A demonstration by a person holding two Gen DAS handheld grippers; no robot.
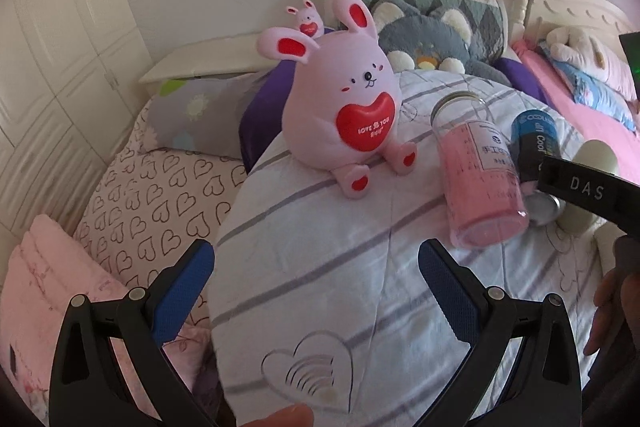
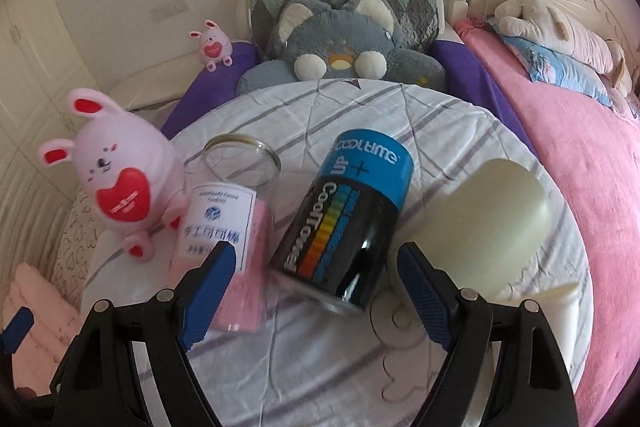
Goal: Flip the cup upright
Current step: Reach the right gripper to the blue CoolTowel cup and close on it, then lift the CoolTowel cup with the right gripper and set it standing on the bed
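Observation:
A pale cream cup (image 2: 486, 223) lies on its side on the striped white cushion (image 2: 320, 367), to the right of a blue-and-black CoolTime can (image 2: 352, 227) that also lies down. In the left wrist view only the cup's end (image 1: 596, 157) shows behind the right gripper's black body. A clear jar with a pink filling (image 2: 236, 227) lies left of the can; it also shows in the left wrist view (image 1: 478, 175). My right gripper (image 2: 316, 287) is open, its fingers straddling the can's near end. My left gripper (image 1: 316, 291) is open and empty over the cushion.
A pink rabbit toy with a red heart (image 1: 352, 107) sits on the cushion's far left. A grey plush (image 2: 344, 47), a small pink rabbit (image 2: 214, 45) and pillows lie behind. A pink blanket (image 2: 580, 167) covers the bed at right. White wardrobes (image 1: 60, 47) stand at left.

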